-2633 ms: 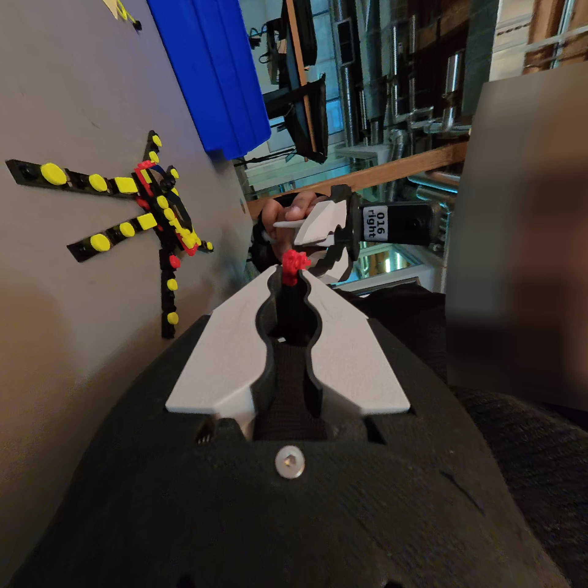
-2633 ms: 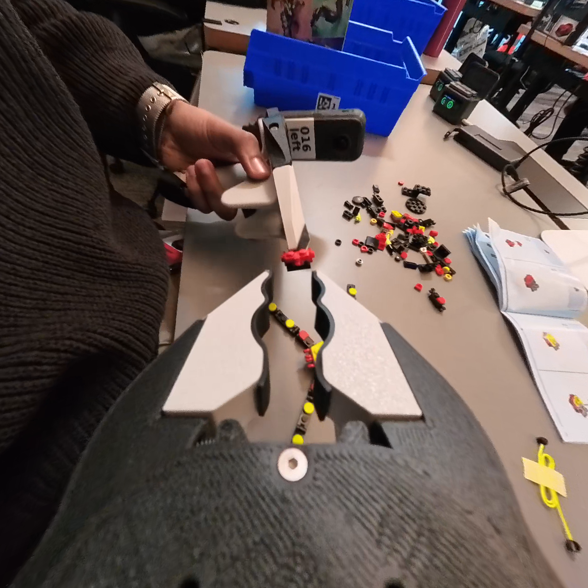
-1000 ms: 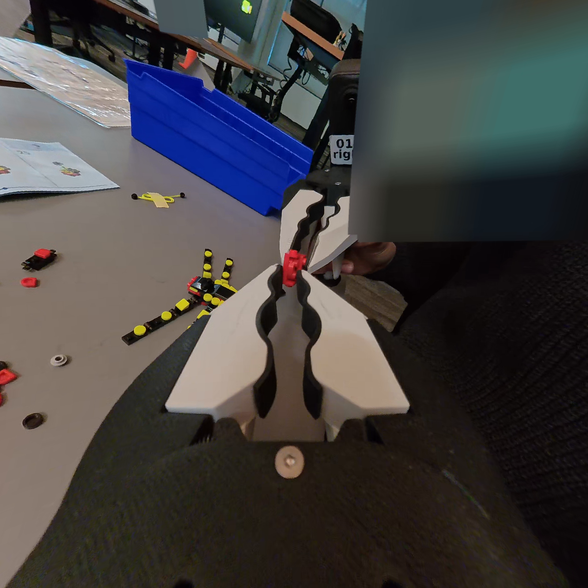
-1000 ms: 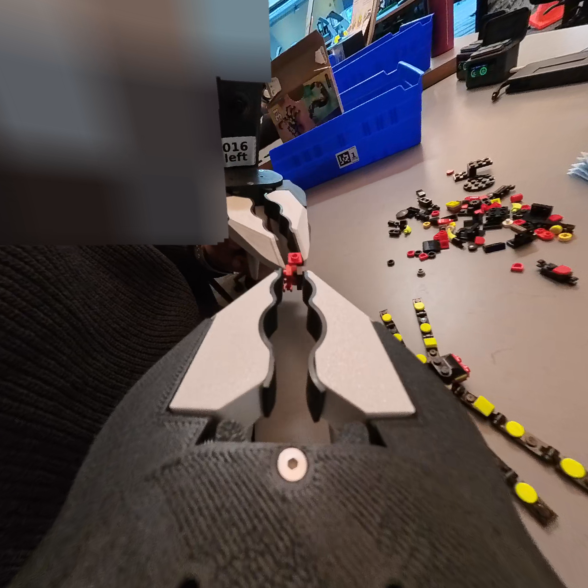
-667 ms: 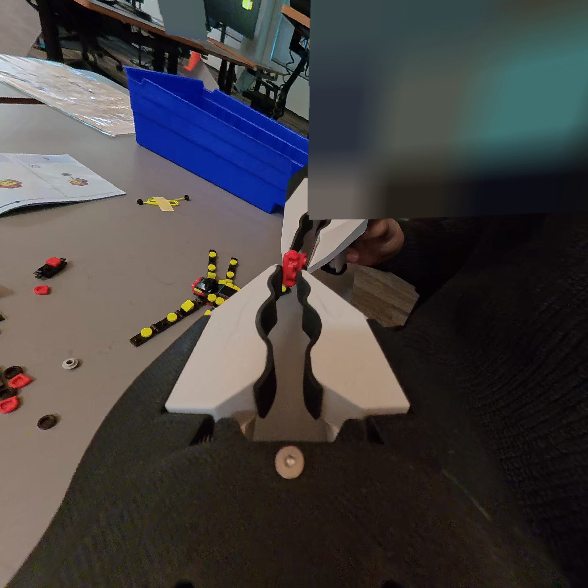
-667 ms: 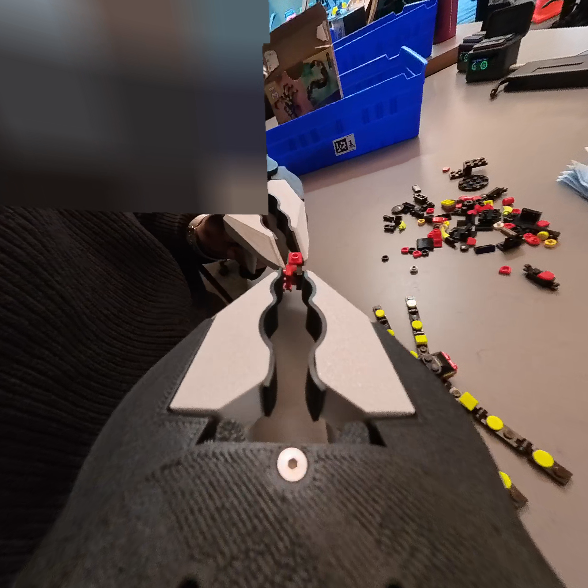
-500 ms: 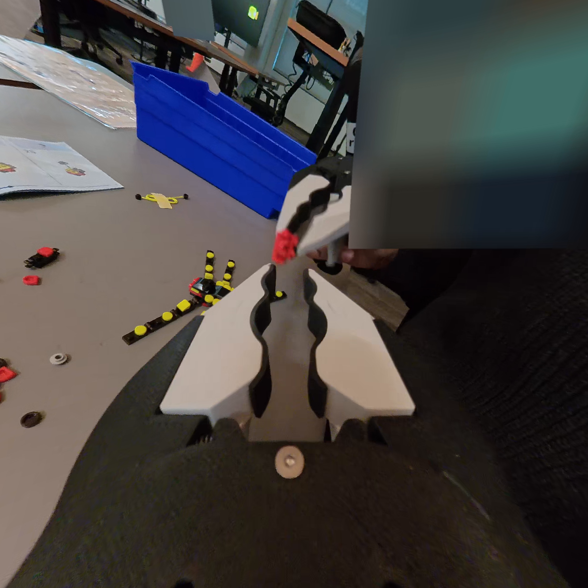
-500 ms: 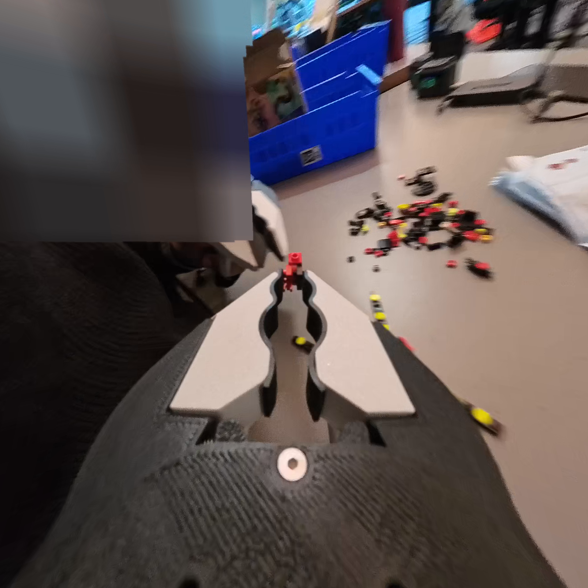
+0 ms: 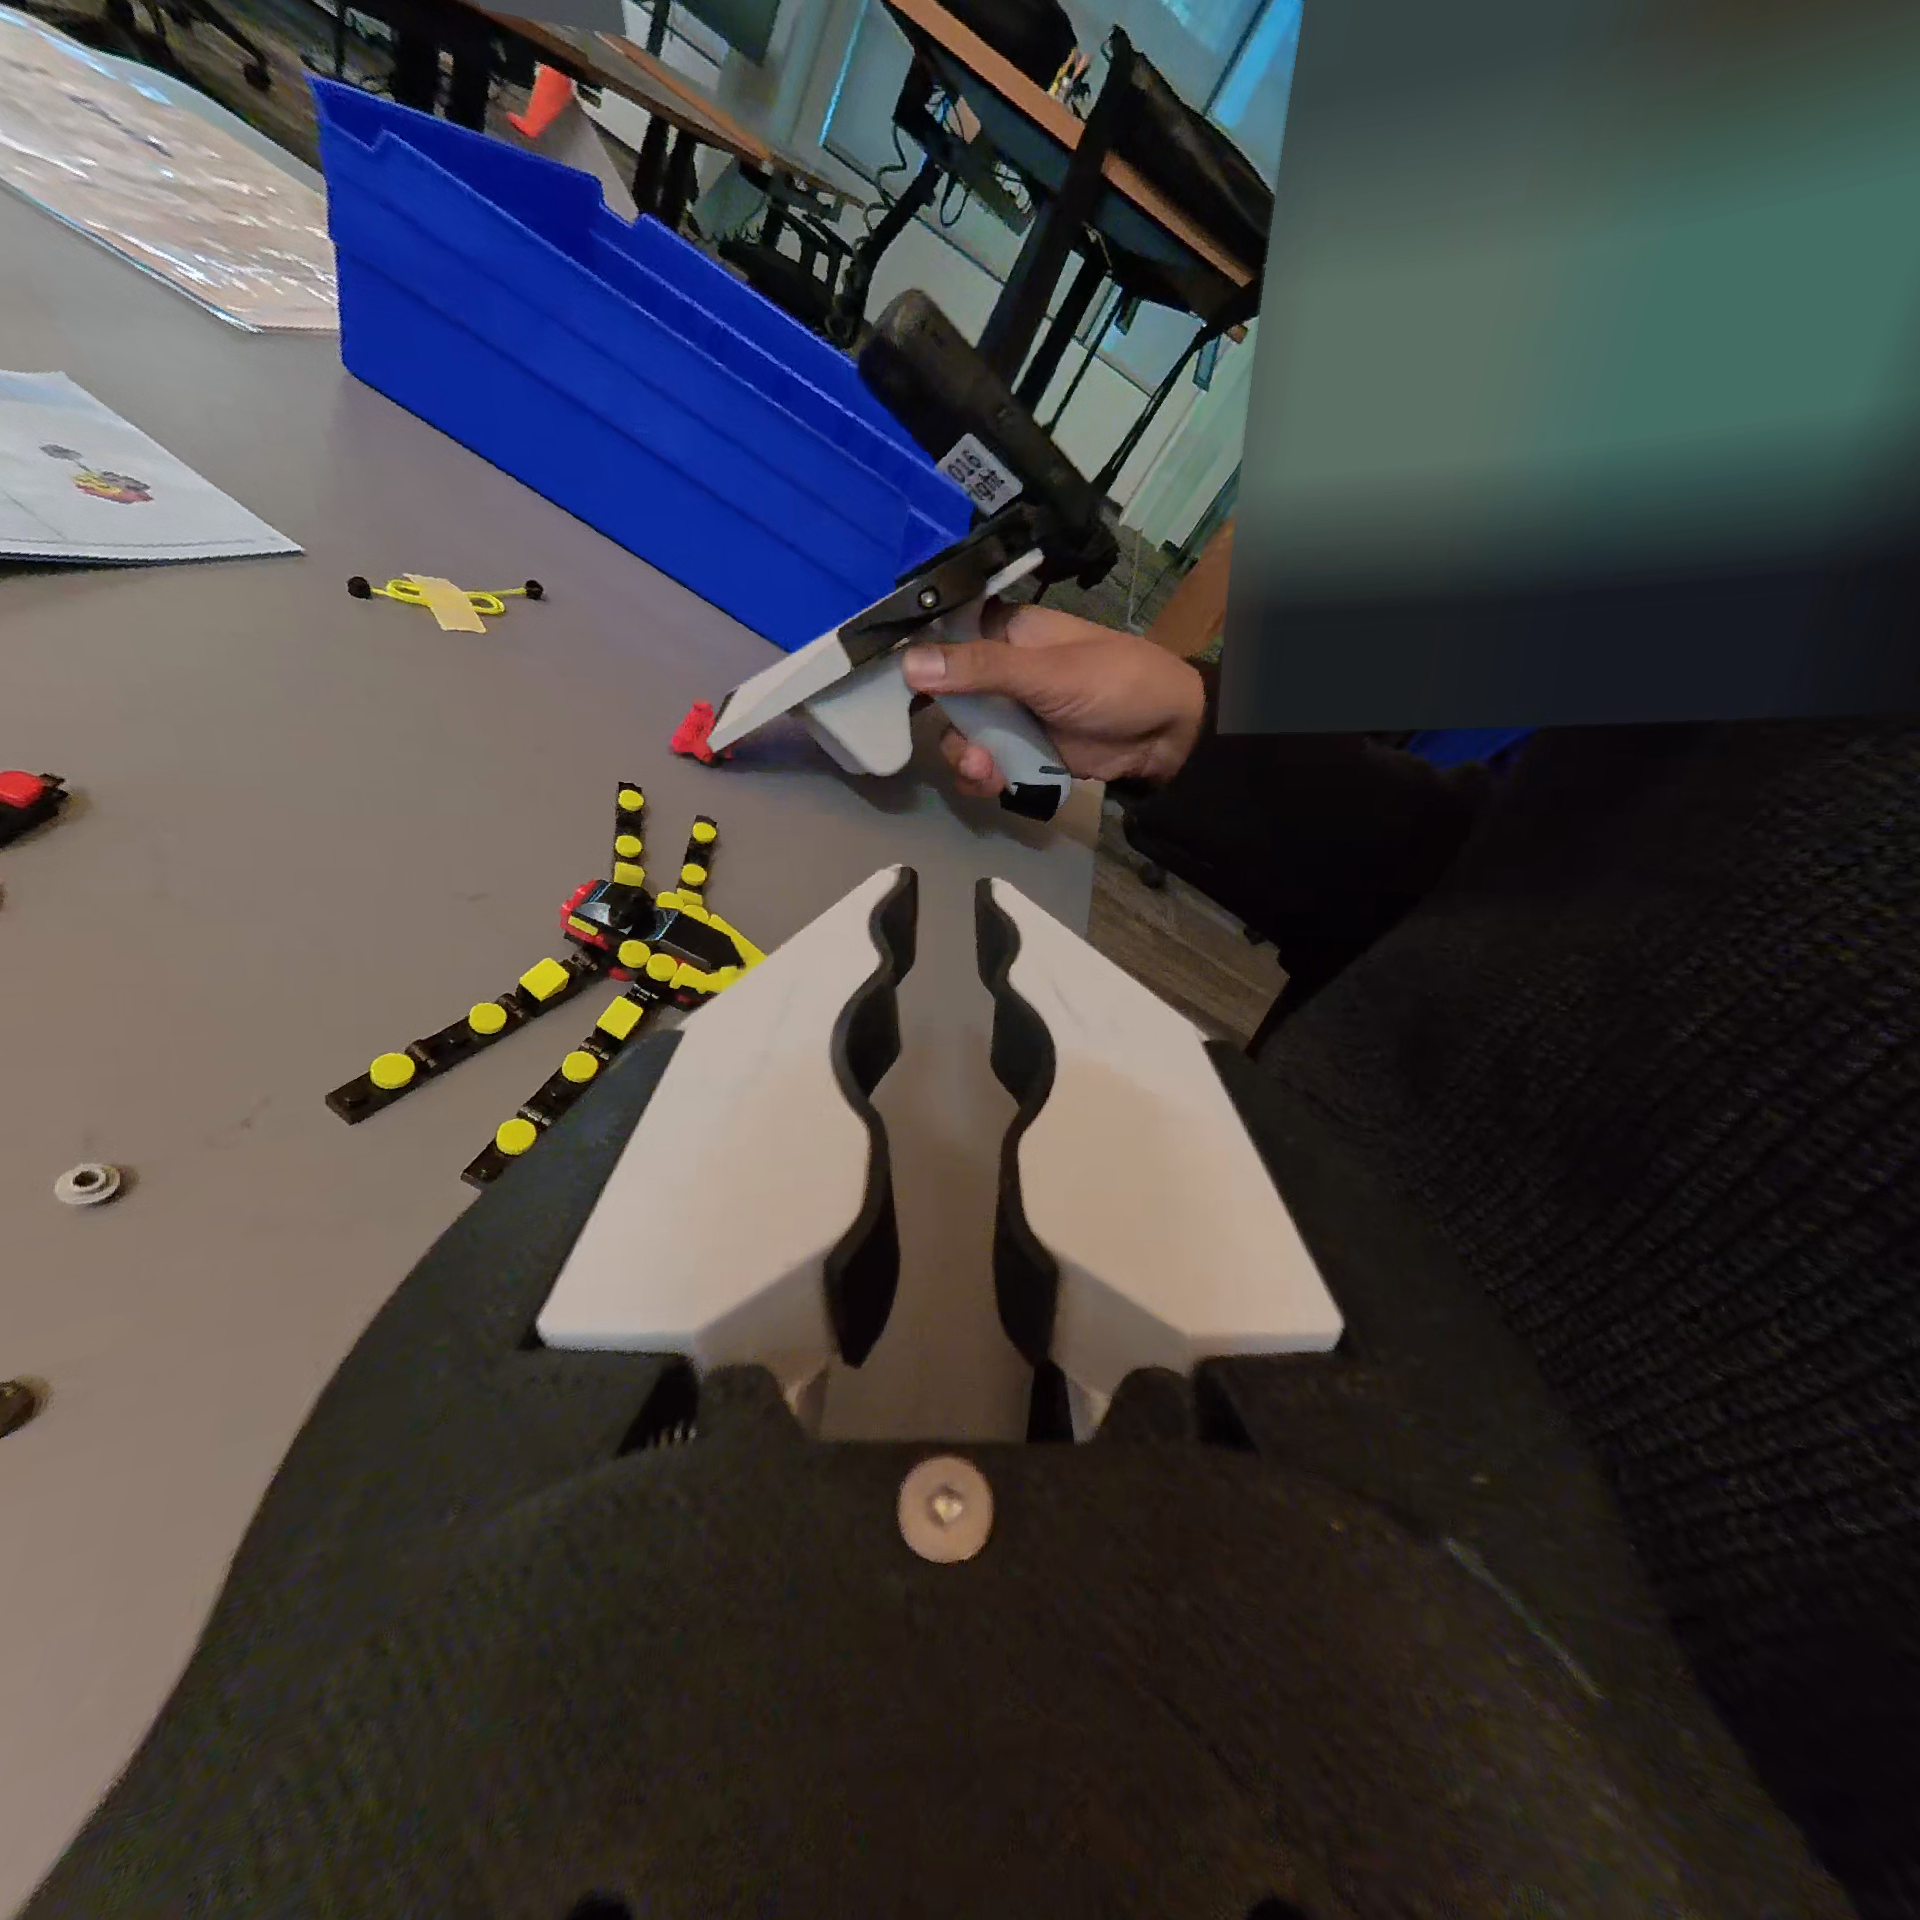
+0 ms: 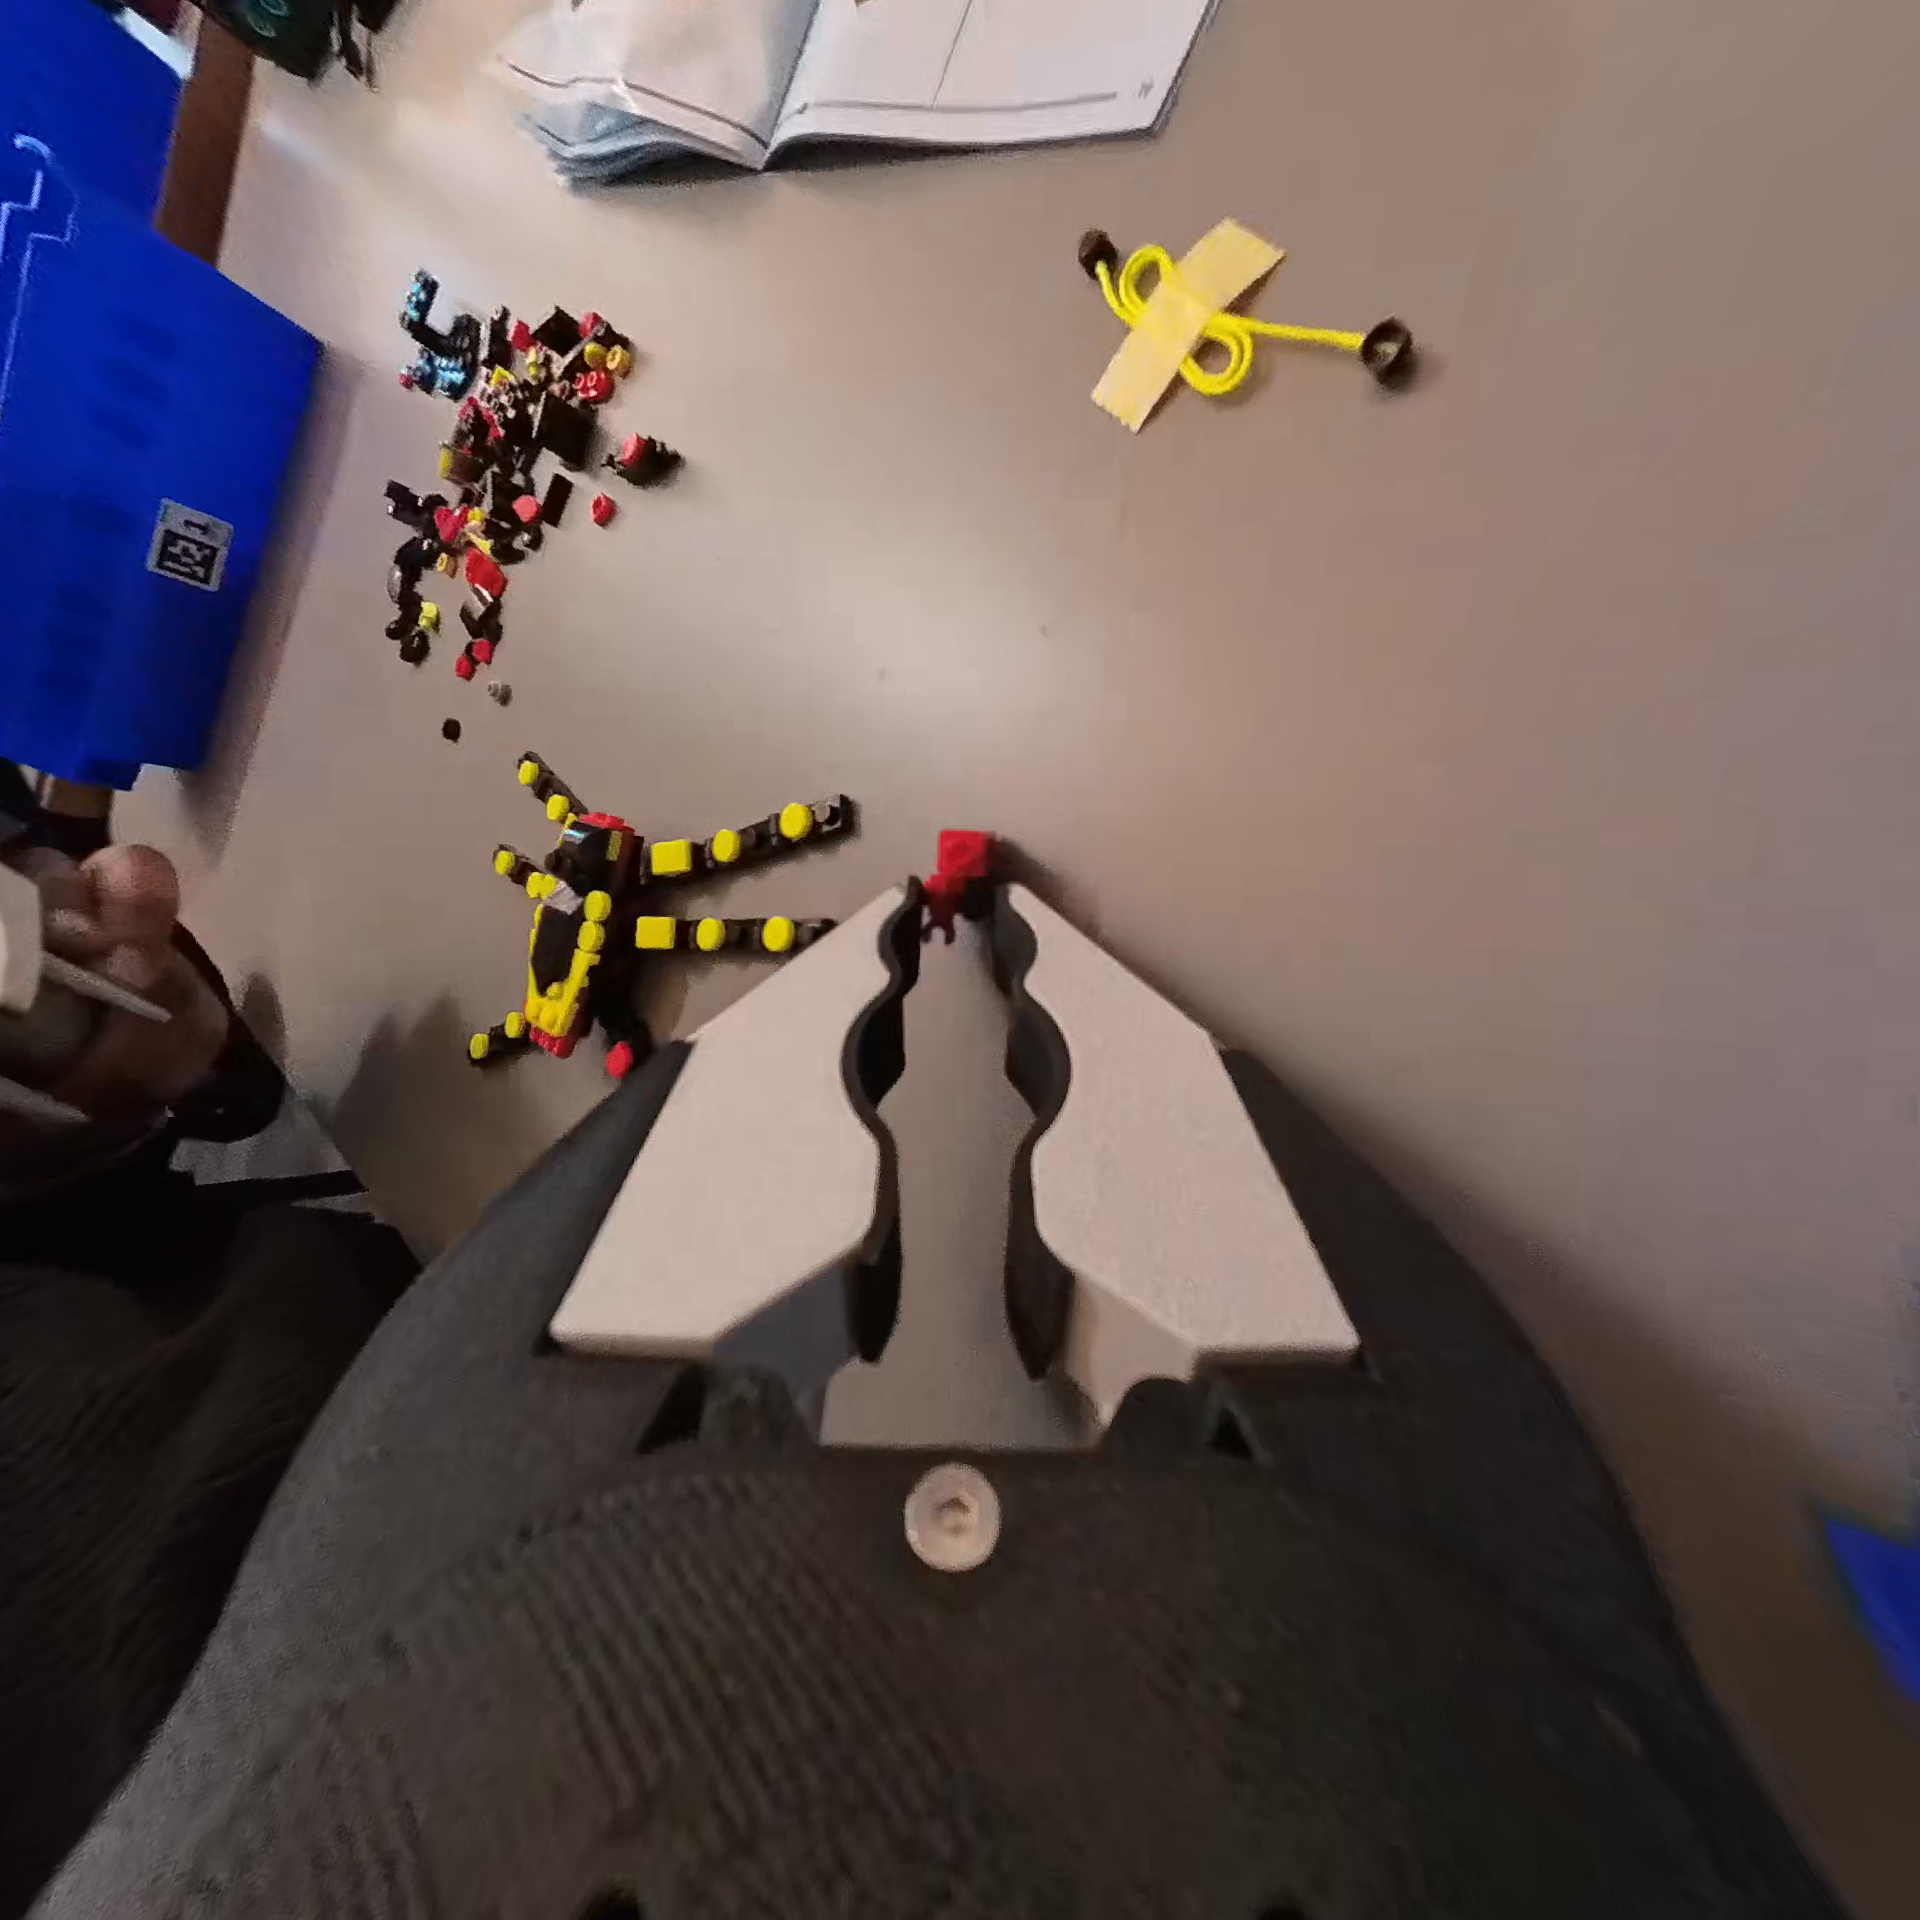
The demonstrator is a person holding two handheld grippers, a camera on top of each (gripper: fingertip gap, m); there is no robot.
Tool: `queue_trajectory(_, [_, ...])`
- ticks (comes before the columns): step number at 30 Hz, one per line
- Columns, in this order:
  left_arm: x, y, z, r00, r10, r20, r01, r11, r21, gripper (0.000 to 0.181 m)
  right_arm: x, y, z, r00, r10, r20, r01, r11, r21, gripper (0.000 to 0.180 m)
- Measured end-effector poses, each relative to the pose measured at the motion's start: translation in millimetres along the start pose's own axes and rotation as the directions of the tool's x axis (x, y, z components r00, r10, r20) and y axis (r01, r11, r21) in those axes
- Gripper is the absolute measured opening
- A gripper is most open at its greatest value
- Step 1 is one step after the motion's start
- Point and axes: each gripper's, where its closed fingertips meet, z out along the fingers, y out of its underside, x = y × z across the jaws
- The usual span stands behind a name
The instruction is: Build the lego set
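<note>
My right gripper (image 10: 958, 896) is shut on a small red lego piece (image 10: 961, 862) and holds it low at the grey table, just right of the model. The model (image 10: 582, 935) is a black, yellow and red spider-like build with long studded legs. In the left wrist view the right gripper (image 9: 717, 740) shows farther off with the red piece (image 9: 694, 732) at its tip, touching or nearly touching the table beyond the model (image 9: 644, 935). My left gripper (image 9: 945, 888) is open and empty, near the table's edge.
A pile of loose black, red and yellow pieces (image 10: 499, 468) lies beside a blue bin (image 10: 104, 468). An open instruction booklet (image 10: 831, 73) and a yellow string with tape (image 10: 1205, 322) lie farther out. A grey ring (image 9: 88, 1184) lies left of the model. The tips of one gripper are about 20 cm away from the tips of the other.
Both grippers held the red piece together in the air. My left gripper let go and opened. My right gripper carried the piece down to the table beside the model.
</note>
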Motion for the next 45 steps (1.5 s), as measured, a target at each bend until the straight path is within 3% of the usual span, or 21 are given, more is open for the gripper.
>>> queue_trajectory(3, [0.7, 1.9, 1.3, 1.000, 0.001, -0.010, -0.001, 1.000, -0.013, 0.002, -0.1, -0.5, 1.8, 1.000, -0.009, 0.012, 0.009, 1.000, 0.011, 0.012])
queue_trajectory(10, [0.3, 3.7, 2.6, 1.000, 0.010, -0.002, -0.010, 1.000, -0.023, 0.003, 10.7, -9.3, -12.9, 0.957, -0.243, -0.161, 0.245, 0.969, -0.003, 0.030])
queue_trajectory(14, [-0.3, 3.5, 2.4, 1.000, 0.002, 0.000, -0.002, 1.000, -0.021, 0.003, -10.8, -36.3, -35.2, 0.891, -0.407, -0.202, 0.434, 0.893, 0.116, 0.027])
queue_trajectory(16, [-0.4, 1.9, 0.9, 1.000, -0.001, 0.002, 0.001, 1.000, -0.012, 0.005, -16.5, -55.4, -53.1, 0.816, -0.490, -0.306, 0.557, 0.809, 0.188, 0.020])
queue_trajectory(19, [3.2, 2.1, -2.0, 1.000, -0.001, -0.013, 0.000, 1.000, -0.015, 0.010, -10.7, -73.3, -75.3, 0.603, -0.594, -0.532, 0.761, 0.629, 0.161, 0.015])
queue_trajectory(21, [3.9, 2.0, -3.8, 1.000, 0.005, -0.004, -0.005, 1.000, -0.015, 0.015, -6.7, -73.7, -76.7, 0.485, -0.630, -0.607, 0.831, 0.549, 0.095, 0.020])
queue_trajectory(23, [-1.8, 2.3, -5.7, 0.999, 0.018, 0.048, -0.017, 1.000, -0.022, 0.027, -7.4, -68.1, -68.7, 0.439, -0.663, -0.606, 0.855, 0.516, 0.055, 0.028])
queue_trajectory(26, [-13.5, 4.2, -10.5, 0.987, 0.067, 0.144, -0.061, 0.997, -0.049, 0.024, -15.0, -57.6, -51.2, 0.472, -0.696, -0.541, 0.842, 0.538, 0.043, 0.047])
queue_trajectory(29, [-31.4, 2.8, -22.3, 0.956, 0.129, 0.265, -0.113, 0.991, -0.073, 0.022, -32.3, -41.5, -32.6, 0.568, -0.723, -0.393, 0.805, 0.586, 0.086, 0.065])
queue_trajectory(33, [-35.8, -2.9, -35.7, 0.947, 0.153, 0.284, -0.144, 0.988, -0.053, 0.024, -51.4, -33.2, -23.6, 0.619, -0.746, -0.246, 0.784, 0.604, 0.143, 0.072])
queue_trajectory(35, [-41.9, -4.2, -43.5, 0.936, 0.153, 0.317, -0.145, 0.988, -0.048, 0.025, -58.7, -35.8, -24.3, 0.630, -0.748, -0.208, 0.776, 0.599, 0.197, 0.067])
queue_trajectory(40, [-55.0, -9.2, -65.2, 0.916, 0.144, 0.375, -0.146, 0.989, -0.025, 0.015, -71.2, -43.3, -26.4, 0.653, -0.745, -0.137, 0.744, 0.598, 0.297, 0.030])
queue_trajectory(42, [-60.7, -10.5, -72.9, 0.908, 0.132, 0.398, -0.139, 0.990, -0.012, 0.013, -81.9, -39.8, -28.7, 0.654, -0.754, -0.067, 0.729, 0.603, 0.325, 0.001])
queue_trajectory(45, [-64.3, -13.0, -79.8, 0.903, 0.119, 0.413, -0.137, 0.990, 0.015, 0.007, -102.4, -39.9, -34.6, 0.671, -0.740, 0.048, 0.661, 0.626, 0.412, 0.000])
